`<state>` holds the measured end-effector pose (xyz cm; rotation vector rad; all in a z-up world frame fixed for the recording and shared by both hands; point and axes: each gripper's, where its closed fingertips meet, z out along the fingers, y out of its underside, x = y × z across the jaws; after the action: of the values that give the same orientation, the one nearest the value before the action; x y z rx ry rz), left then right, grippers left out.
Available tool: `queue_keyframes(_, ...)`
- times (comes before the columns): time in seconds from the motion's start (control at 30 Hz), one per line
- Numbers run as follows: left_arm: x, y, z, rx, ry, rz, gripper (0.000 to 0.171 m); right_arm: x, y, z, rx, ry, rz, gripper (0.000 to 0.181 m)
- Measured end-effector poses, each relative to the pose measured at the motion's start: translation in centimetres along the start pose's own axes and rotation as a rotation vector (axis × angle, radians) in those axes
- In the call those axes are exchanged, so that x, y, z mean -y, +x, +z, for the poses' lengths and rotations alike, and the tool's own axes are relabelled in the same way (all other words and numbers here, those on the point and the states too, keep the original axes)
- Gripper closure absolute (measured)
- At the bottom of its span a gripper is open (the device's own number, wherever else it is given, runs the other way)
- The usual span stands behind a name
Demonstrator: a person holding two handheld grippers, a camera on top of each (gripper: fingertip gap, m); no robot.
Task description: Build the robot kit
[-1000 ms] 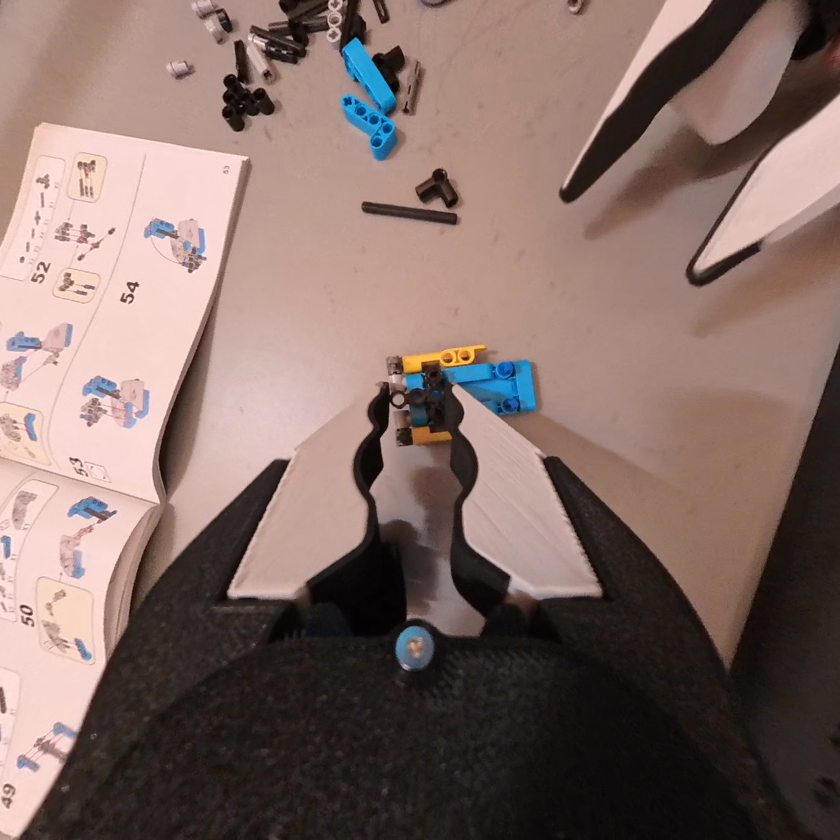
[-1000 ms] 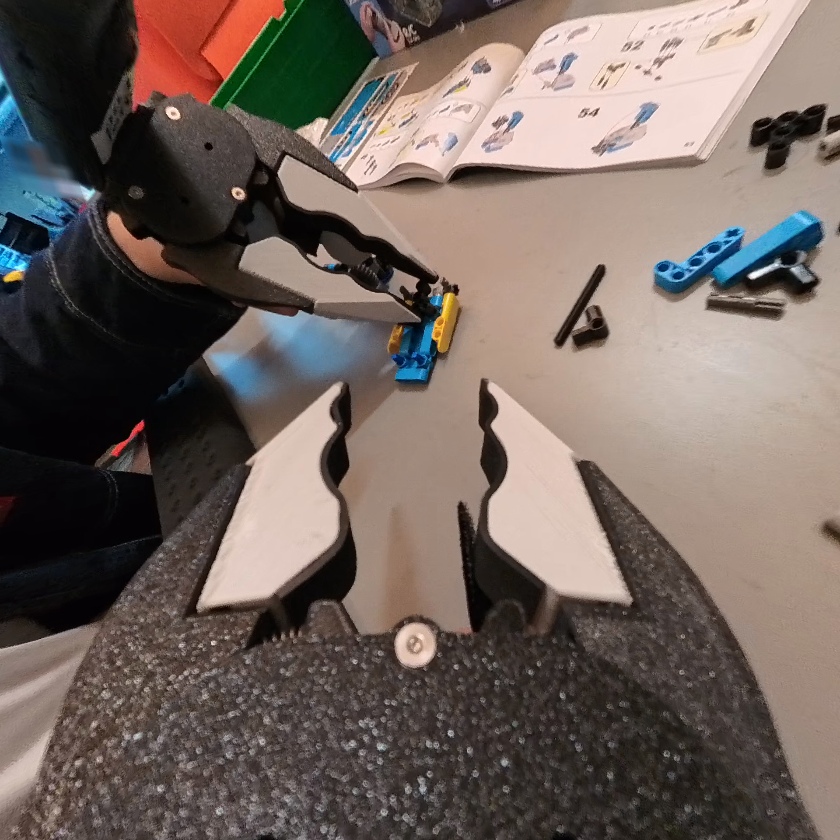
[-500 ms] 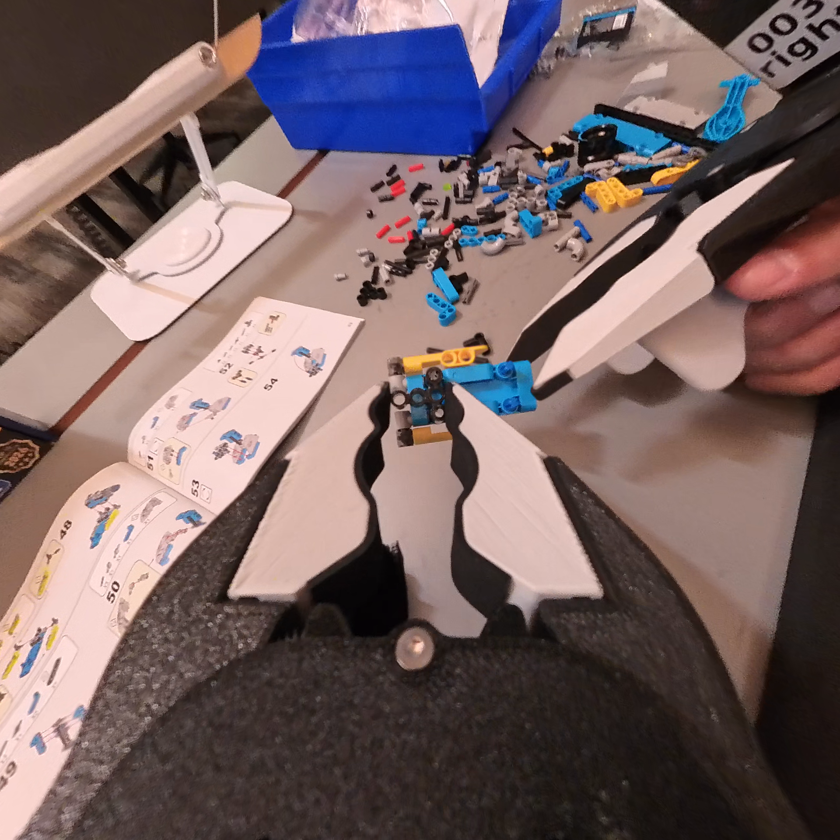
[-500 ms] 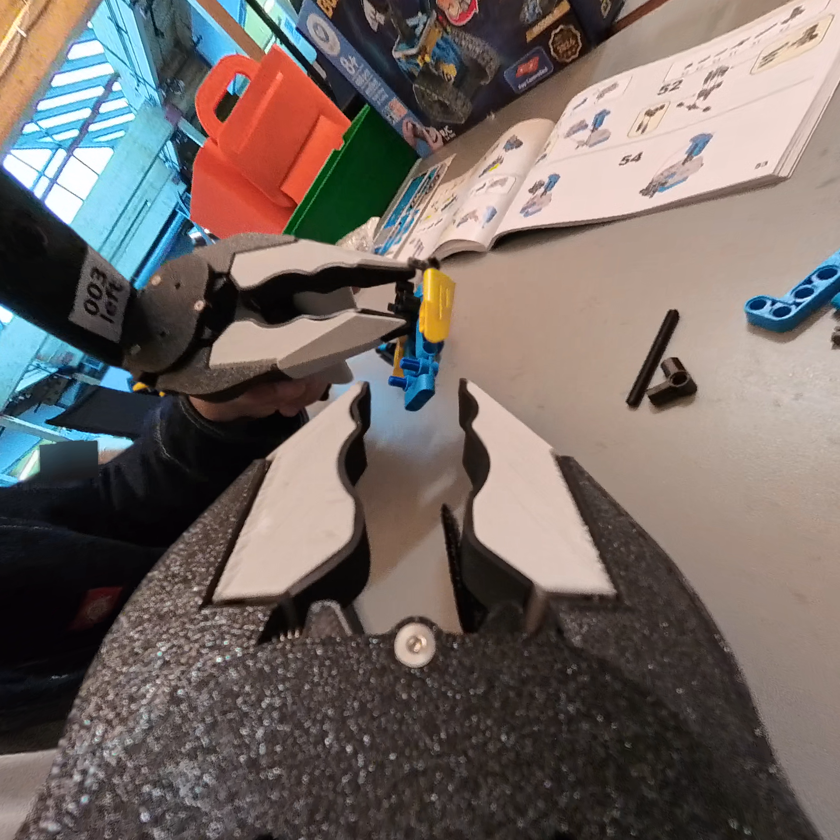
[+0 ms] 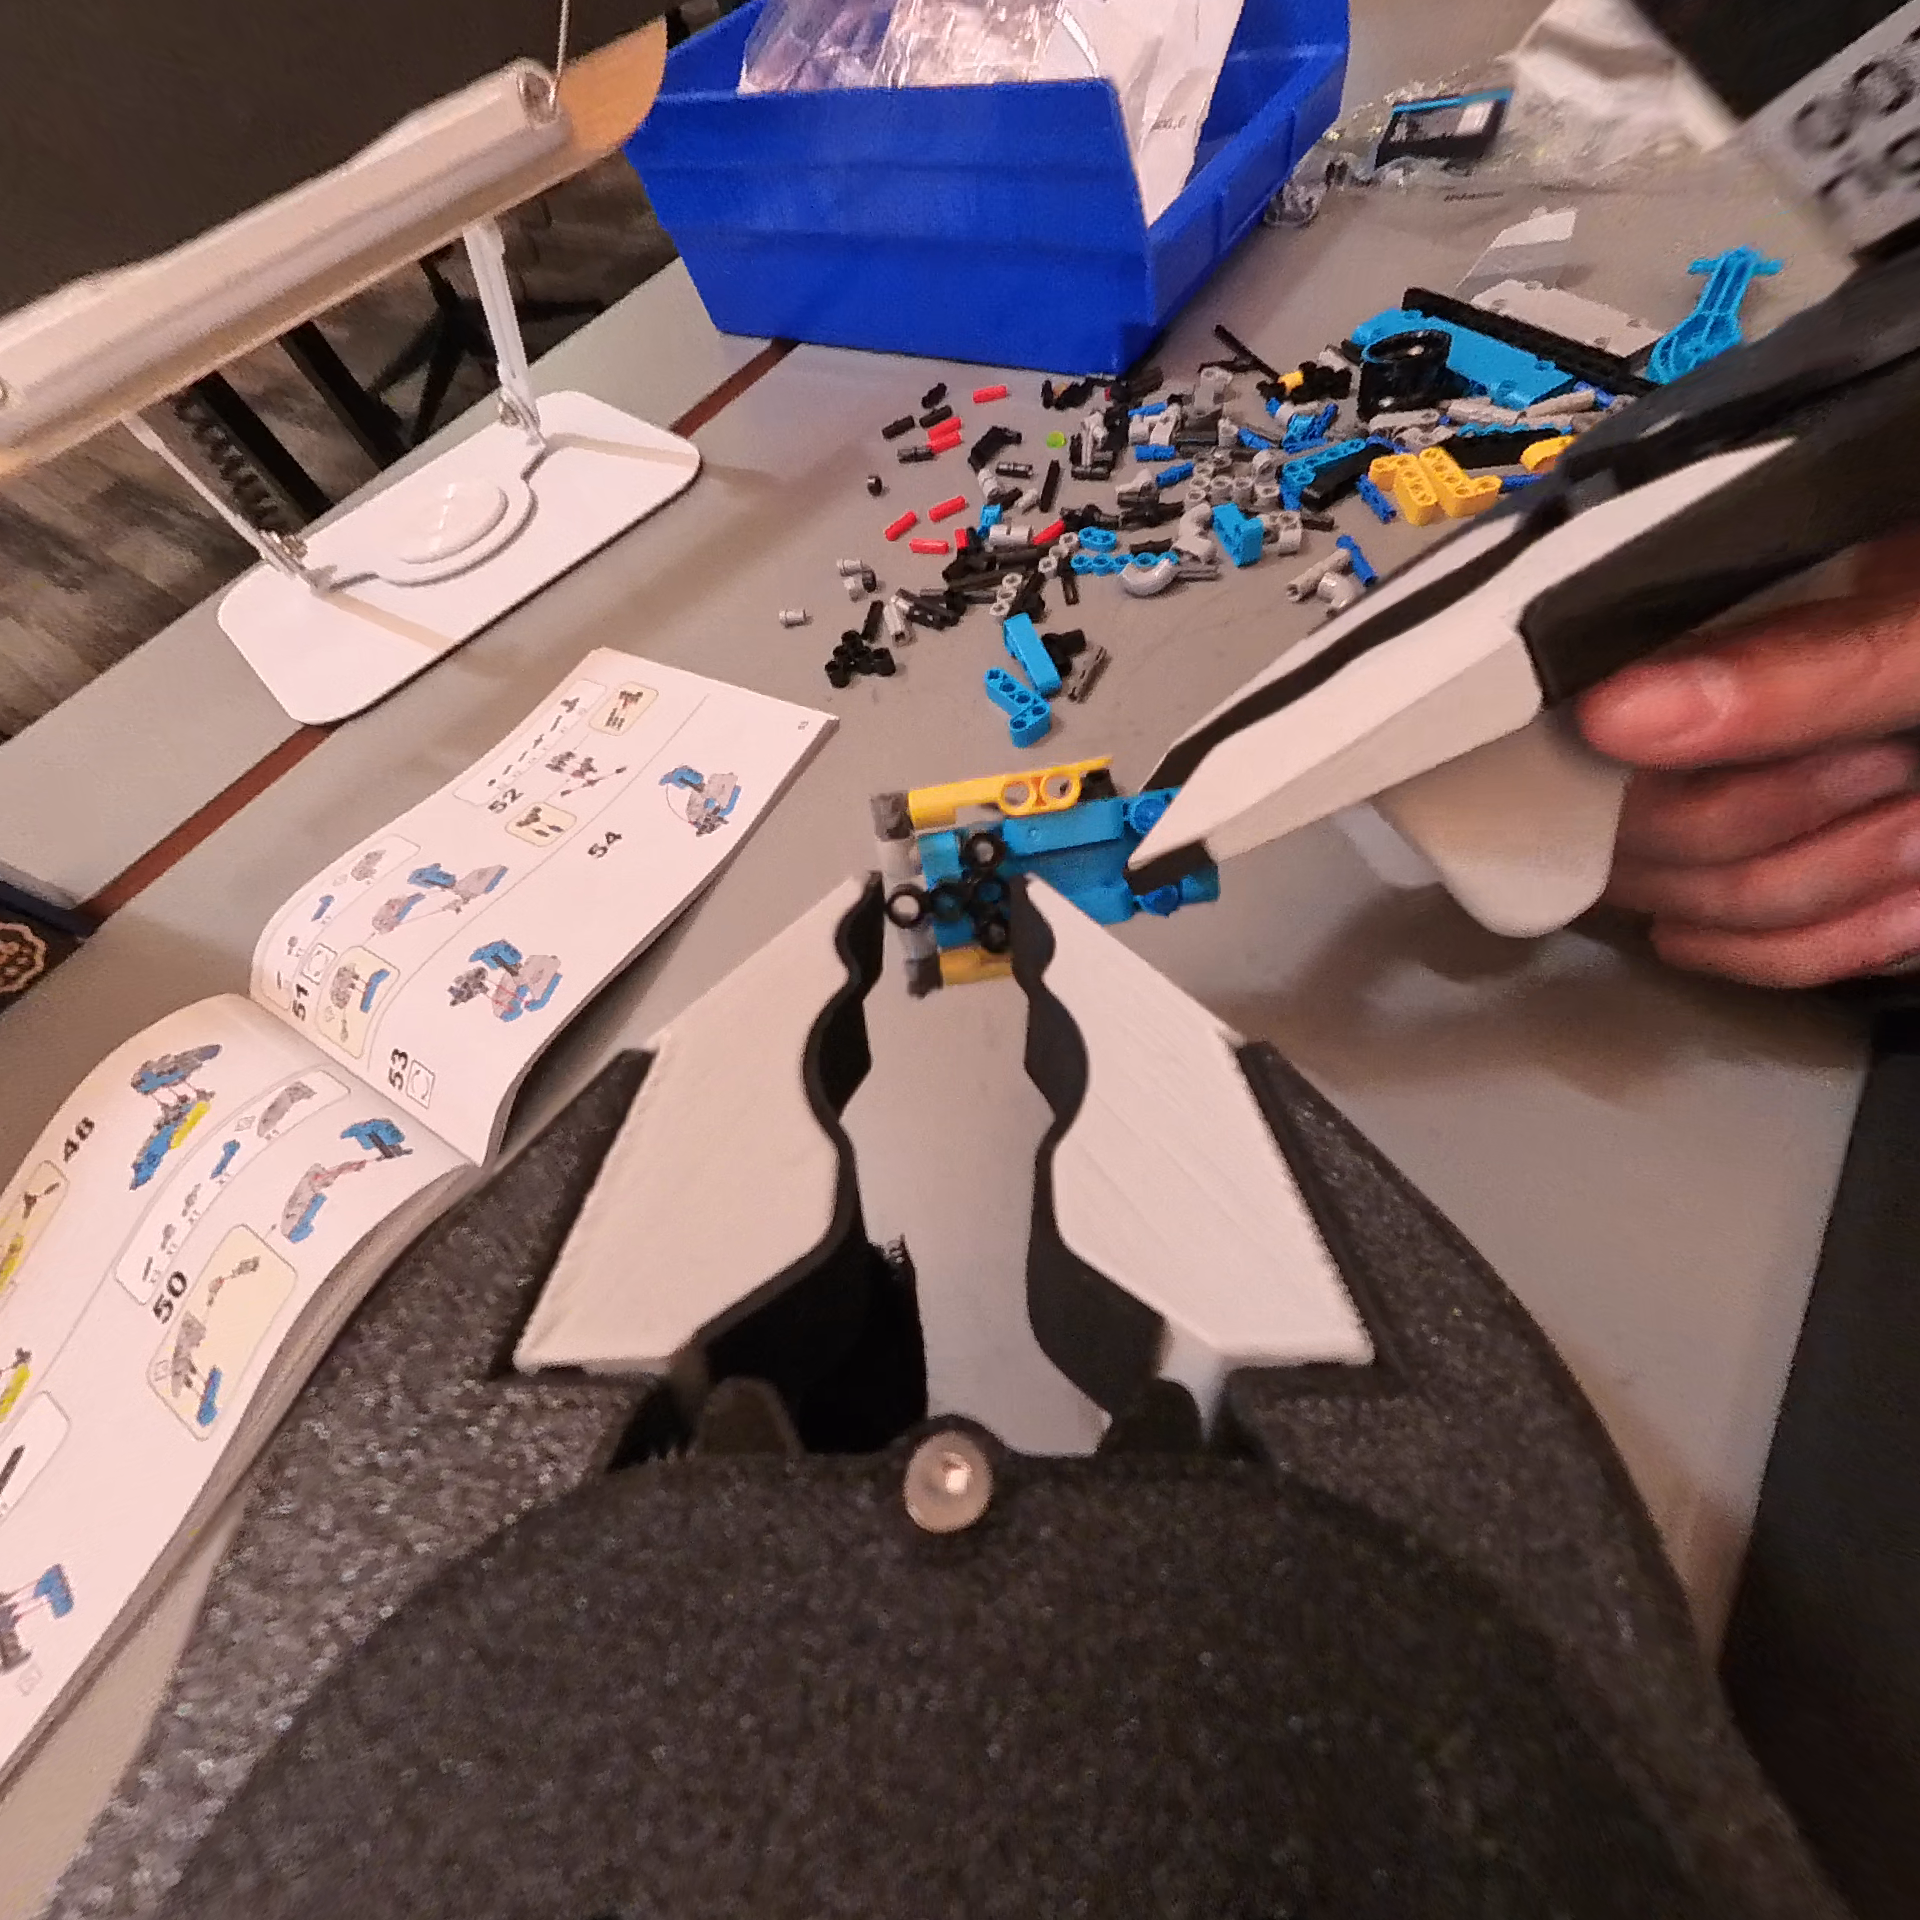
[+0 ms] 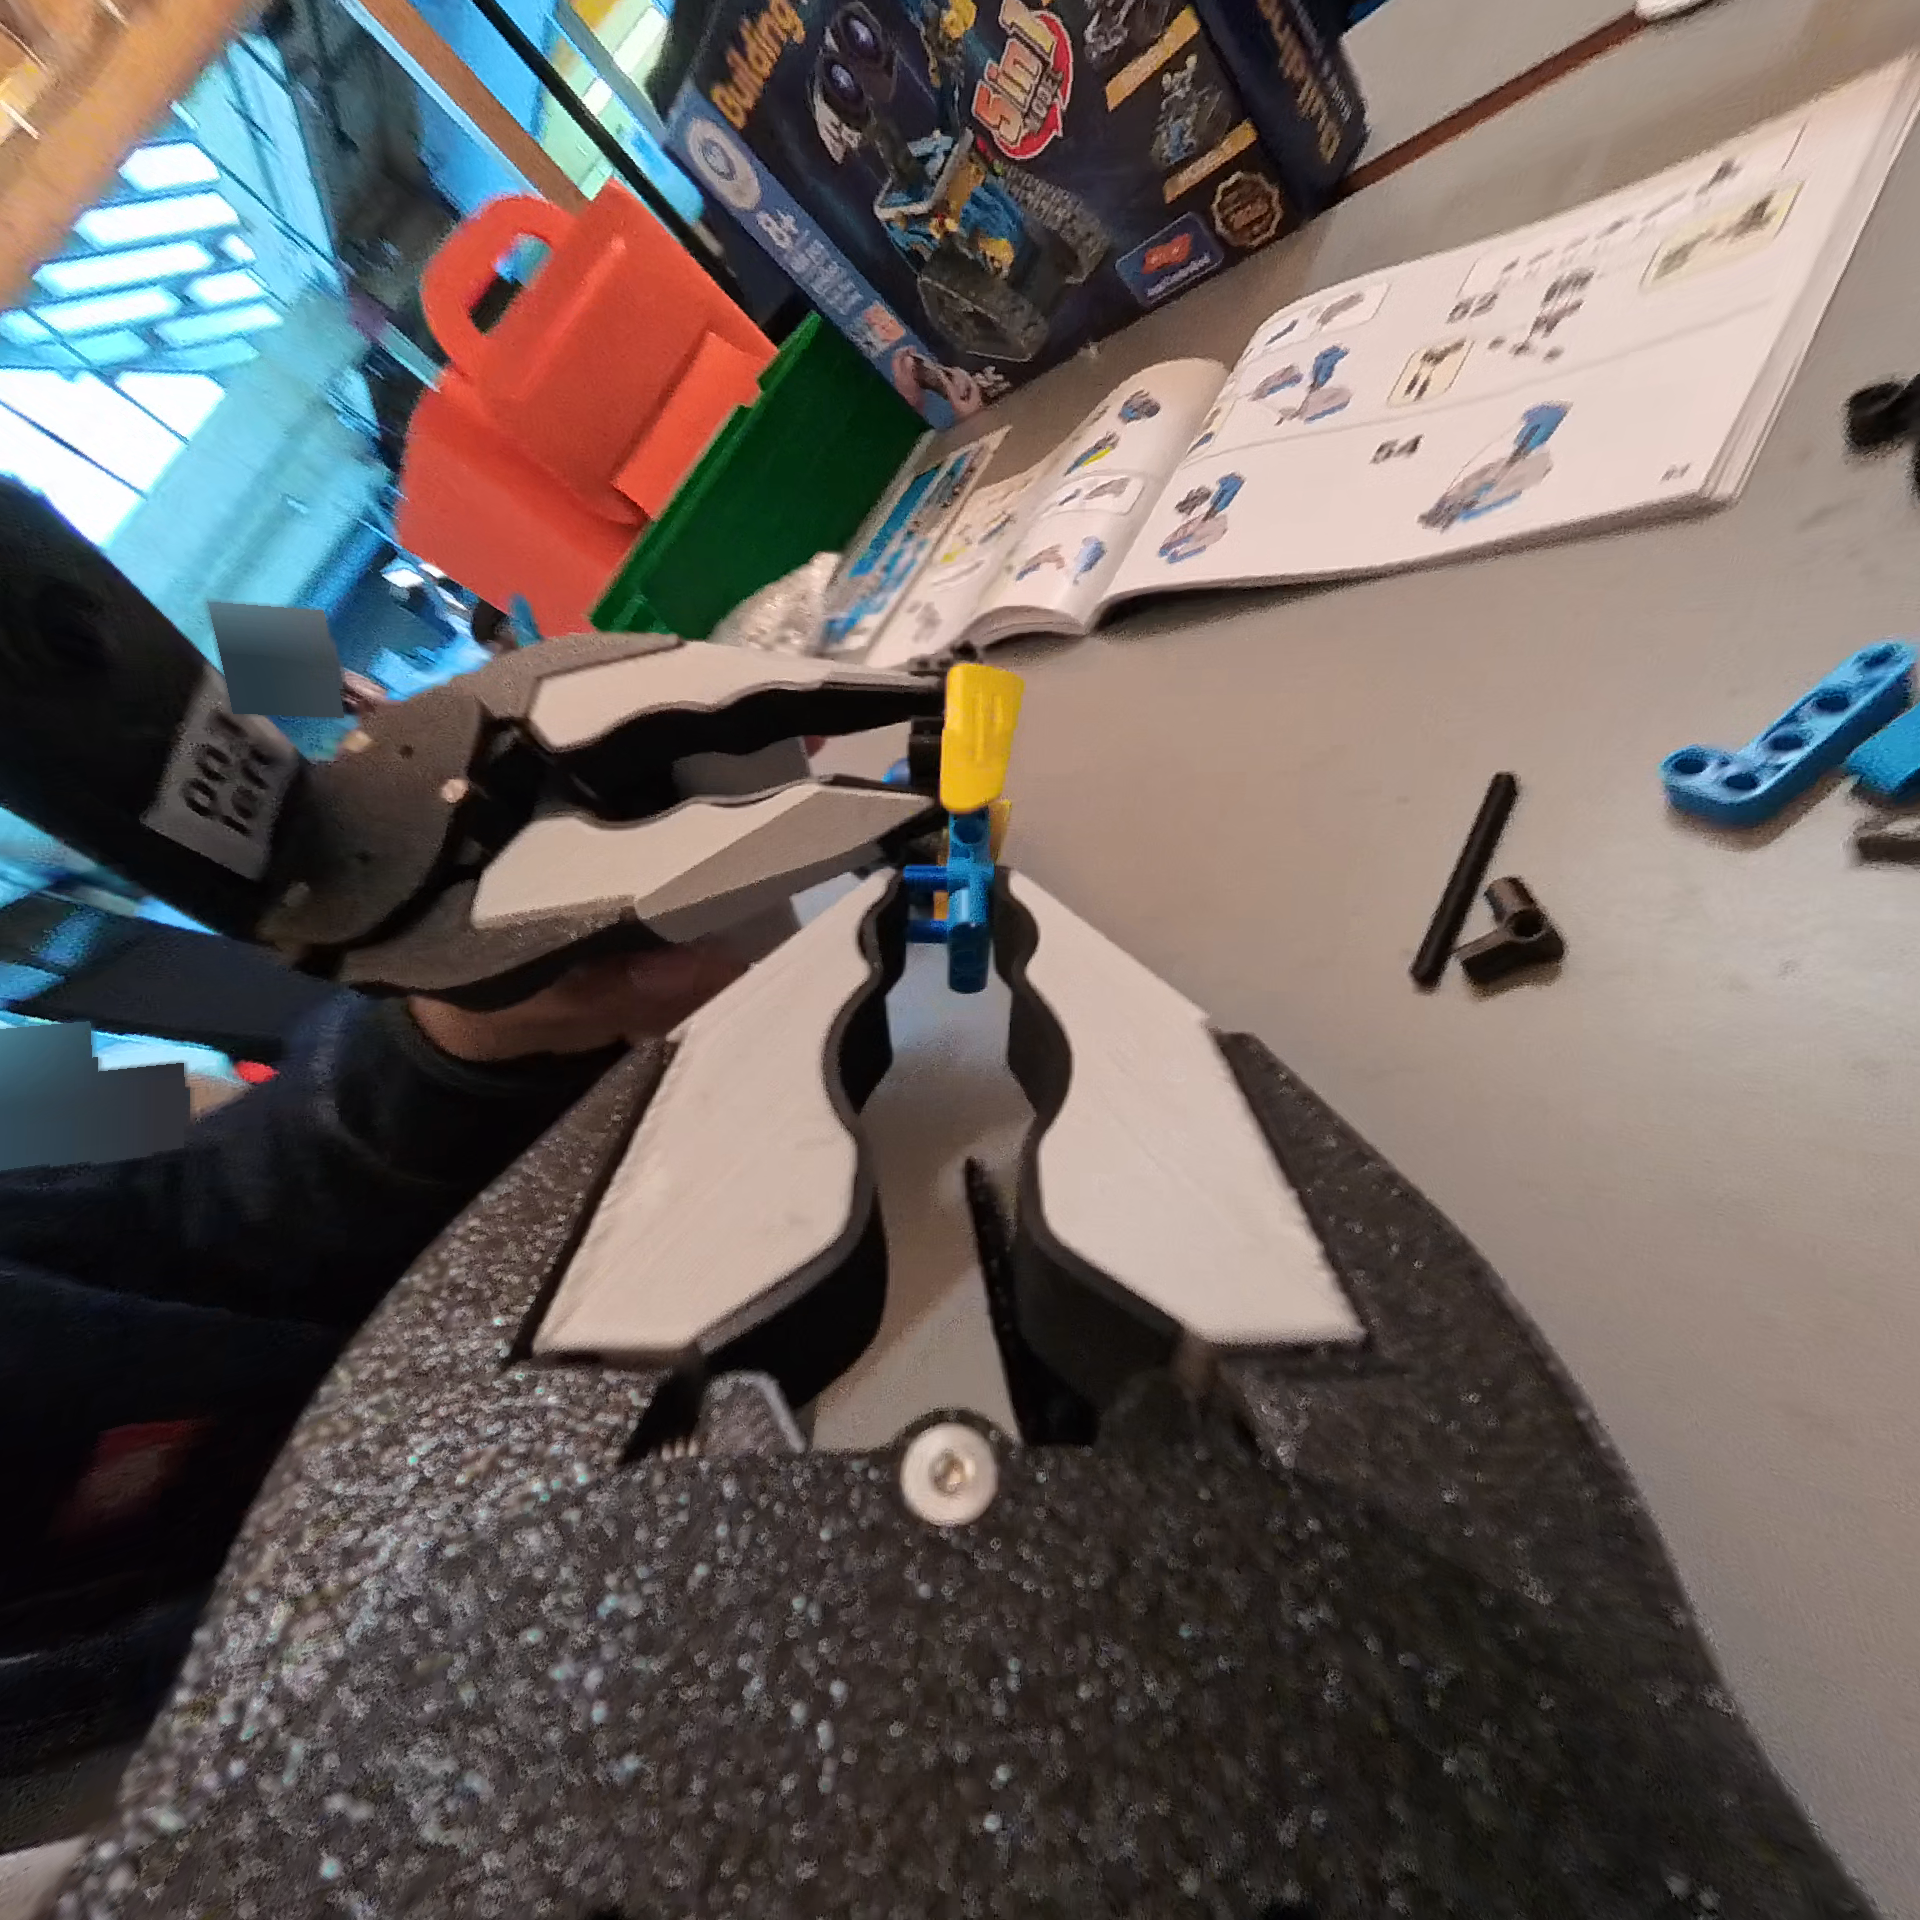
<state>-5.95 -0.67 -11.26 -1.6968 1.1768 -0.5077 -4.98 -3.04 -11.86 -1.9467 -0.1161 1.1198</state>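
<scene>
- Left wrist view: small blue-and-yellow brick assembly [image 5: 1023, 857] held up off the grey table [image 5: 1403, 1122], pinched at its black-connector end between the tips of the left gripper [image 5: 948, 914].
- Right gripper [image 5: 1153, 831] came in from the right there, tips clamped on the assembly's blue end. Gripped by a hand [image 5: 1766, 790].
- Right wrist view: same thing, the right gripper [image 6: 943, 914] closed around the blue bit, yellow piece sticking up above it. Left gripper [image 6: 920, 758] reaching in from the left, clenched on the upper part.
- Open instruction booklet [image 5: 436, 935] flat on the table to the left.
- Black axle [image 6: 1463, 878] with a small black connector [image 6: 1512, 930] just beside it, off to the right.
- Blue angled beam [image 6: 1782, 748] further right.
- Big scatter of loose parts [image 5: 1195, 509] further back, blue bin [image 5: 987, 177] behind it, white lamp base [image 5: 457, 551] off left.
</scene>
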Motion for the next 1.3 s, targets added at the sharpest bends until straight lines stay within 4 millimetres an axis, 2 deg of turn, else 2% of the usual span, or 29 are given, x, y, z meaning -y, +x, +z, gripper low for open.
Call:
queue_keyframes(0.13,-0.6,-0.8,-1.1,0.008,-0.022,-0.064,0.131,-0.1,1.3,0.2,-0.149,-0.039,-0.174,0.166)
queue_keyframes(0.3,-2.2,-3.8,-5.7,0.068,-0.01,-0.138,0.128,-0.8,2.2,1.1,-0.246,-0.103,-0.305,0.166)
queue_keyframes(0.37,-3.6,-5.1,-7.5,0.086,-0.023,-0.151,0.126,-1.3,2.2,1.8,-0.259,-0.137,-0.342,0.166)
queue_keyframes(0.47,-6.8,-6.1,-8.7,0.072,-0.082,-0.211,0.125,-2.1,1.7,3.0,-0.274,-0.174,-0.395,0.166)
queue_keyframes(0.53,-8.4,-5.6,-8.6,0.023,-0.114,-0.237,0.127,-2.5,1.4,3.5,-0.295,-0.194,-0.445,0.166)
queue_keyframes(0.63,-9.5,-4.8,-7.6,-0.013,-0.135,-0.22,0.128,-3.1,1.0,4.1,-0.306,-0.213,-0.482,0.166)
queue_keyframes(0.93,-10.3,-3.9,-5.0,-0.041,-0.218,-0.161,0.14,-3.9,0.0,4.9,-0.274,-0.229,-0.529,0.166)
queue_keyframes(1.07,-10.6,-3.7,-3.9,-0.03,-0.269,-0.135,0.152,-4.4,-0.3,5.3,-0.259,-0.249,-0.555,0.166)
queue_keyframes(1.3,-10.5,-3.3,-3.4,-0.044,-0.274,-0.164,0.156,-4.7,-0.2,5.4,-0.256,-0.266,-0.55,0.166)
